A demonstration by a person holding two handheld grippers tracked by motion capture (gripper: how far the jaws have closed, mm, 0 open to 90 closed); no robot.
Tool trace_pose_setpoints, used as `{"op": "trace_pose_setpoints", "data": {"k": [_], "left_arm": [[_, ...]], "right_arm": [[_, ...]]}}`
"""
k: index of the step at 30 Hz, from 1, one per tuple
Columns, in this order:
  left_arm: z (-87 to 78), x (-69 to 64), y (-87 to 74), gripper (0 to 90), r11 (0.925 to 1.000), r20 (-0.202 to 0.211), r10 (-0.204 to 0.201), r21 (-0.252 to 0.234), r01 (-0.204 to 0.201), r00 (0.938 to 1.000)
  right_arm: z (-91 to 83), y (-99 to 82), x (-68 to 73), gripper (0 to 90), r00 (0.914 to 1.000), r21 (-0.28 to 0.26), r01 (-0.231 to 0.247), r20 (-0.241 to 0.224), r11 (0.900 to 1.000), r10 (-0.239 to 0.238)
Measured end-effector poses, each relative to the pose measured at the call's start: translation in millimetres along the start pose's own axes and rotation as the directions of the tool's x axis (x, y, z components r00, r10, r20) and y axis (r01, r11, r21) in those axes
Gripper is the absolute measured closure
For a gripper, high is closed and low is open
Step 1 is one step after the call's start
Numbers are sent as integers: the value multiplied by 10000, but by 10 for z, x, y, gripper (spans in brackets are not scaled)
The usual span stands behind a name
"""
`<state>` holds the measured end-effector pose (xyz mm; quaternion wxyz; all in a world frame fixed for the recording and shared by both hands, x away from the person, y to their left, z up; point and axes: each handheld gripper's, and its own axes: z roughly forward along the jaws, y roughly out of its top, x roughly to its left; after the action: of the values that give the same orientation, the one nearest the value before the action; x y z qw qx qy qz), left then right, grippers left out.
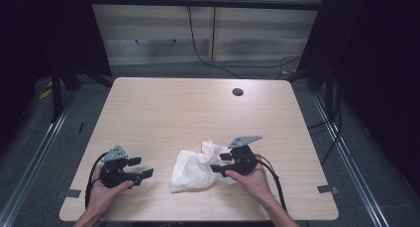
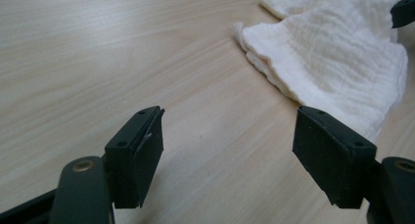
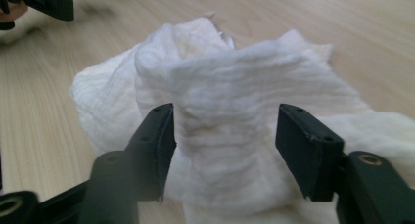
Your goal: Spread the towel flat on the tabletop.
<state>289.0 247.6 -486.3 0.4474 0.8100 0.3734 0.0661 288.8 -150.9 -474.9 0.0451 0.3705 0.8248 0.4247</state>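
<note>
Beside the white muslin cloth, right claw level, gaping, fold between untouched, left claw wide, empty, cloth's far edge hidden.

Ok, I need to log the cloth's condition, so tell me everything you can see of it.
The cloth is white, with a crinkled, gauze-like weave and a stitched hem. It lies crumpled and loosely folded on the wooden table, near the front edge, with one bunched ridge standing up. That ridge sits between the open jaws of the right hand-held gripper; whether the pads touch it is unclear. The left hand-held gripper is apart from it.
</note>
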Motion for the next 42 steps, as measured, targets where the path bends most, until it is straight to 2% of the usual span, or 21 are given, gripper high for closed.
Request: {"op": "trace_pose_setpoints", "data": {"k": [2,4,8,10,12,17,18,20,23,25,27,30,32,38,40,42], "left_arm": [[21,-10,47,280,10000,141,-64,-7,64,9999],[49,-28,109,287,10000,-84,52,-44,-52,10000],[113,-30,258,290,10000,194,17,19,-18,9998],[140,-34,352,371,9996,159,-111,-273,116,9998],[207,-13,482,384,9995,400,-238,-188,245,9989],[408,20,772,392,9996,188,144,-244,-139,9997],[454,11,795,393,9993,307,370,-95,-368,9988],[545,-9,800,391,9979,414,640,42,-642,9971],[712,-4,762,382,9974,751,613,330,-639,9953],[814,-7,736,373,9947,851,687,711,-748,9940],[880,-9,719,386,9934,1112,708,824,-802,9913],[967,-49,703,465,9876,1227,1077,1011,-1204,9866],[1020,-90,689,506,9774,1322,1427,1371,-1606,9809],[1084,-155,670,567,9672,1266,1847,1527,-2031,9746],[1088,-175,668,590,9651,1102,1952,1555,-2108,9746],[1103,-184,658,607,9622,1200,2040,1581,-2215,9716]], "right_arm": [[-124,-14,-24,356,9999,-308,-92,100,9995,95],[-250,-55,-63,351,9993,-538,-187,323,9984,205],[-483,-183,-161,349,9961,-679,-434,734,9967,484],[-577,-255,-209,347,9936,-727,-613,904,9955,677],[-649,-326,-264,348,9925,-797,-639,992,9948,717],[-736,-447,-342,342,9880,-1070,-872,1176,9904,997],[-741,-453,-350,339,9879,-1117,-915,1148,9895,1044],[-751,-455,-352,338,9875,-1140,-860,1221,9898,998],[-740,-455,-367,337,9871,-1132,-910,1215,9894,1047],[-728,-460,-363,337,9871,-1087,-939,1194,9896,1067],[-713,-468,-357,332,9880,-1071,-919,1144,9900,1040],[-686,-484,-361,325,9894,-972,-898,1049,9912,999],[-669,-488,-367,323,9889,-882,-957,1049,9915,1048],[-655,-498,-344,323,9889,-704,-914,1107,9933,989],[-656,-505,-346,323,9893,-702,-916,1072,9933,988],[-654,-510,-353,322,9886,-681,-928,1127,9934,1001]]}}
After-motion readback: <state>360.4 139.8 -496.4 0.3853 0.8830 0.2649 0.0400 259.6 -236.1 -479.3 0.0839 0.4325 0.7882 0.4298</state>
